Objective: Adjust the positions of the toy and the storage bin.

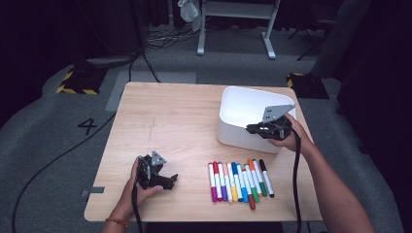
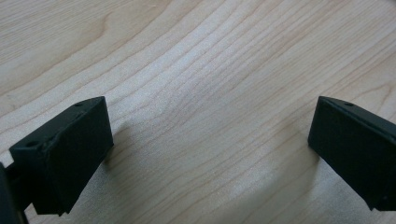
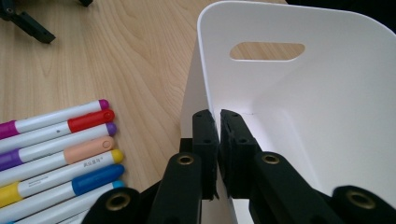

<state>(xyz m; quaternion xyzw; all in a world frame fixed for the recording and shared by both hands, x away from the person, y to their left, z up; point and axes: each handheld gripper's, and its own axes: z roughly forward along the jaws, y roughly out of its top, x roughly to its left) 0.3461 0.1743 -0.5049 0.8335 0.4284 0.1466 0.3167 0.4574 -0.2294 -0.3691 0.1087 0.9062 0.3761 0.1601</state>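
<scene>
A white bin point(image 1: 241, 106) with a handle slot stands at the table's right side. My right gripper point(image 1: 253, 129) is at its near wall, over the rim. In the right gripper view the right gripper point(image 3: 218, 122) is shut on that wall of the bin point(image 3: 327, 88), one jaw outside and one inside. Several coloured markers point(image 1: 240, 181) lie side by side in a row in front of the bin, and their capped ends point(image 3: 70, 140) lie left of the jaws. My left gripper point(image 1: 163, 180) rests open on the wooden table point(image 1: 170, 116); its jaws point(image 2: 210, 135) stand wide apart over bare wood.
The markers lie close to the table's front edge. Beyond the table are grey carpet, trailing cables point(image 1: 53, 160), a white desk frame point(image 1: 233, 29) and two yellow-and-black striped bases point(image 1: 77, 82). The left gripper's jaws point(image 3: 28, 23) show at the top left of the right gripper view.
</scene>
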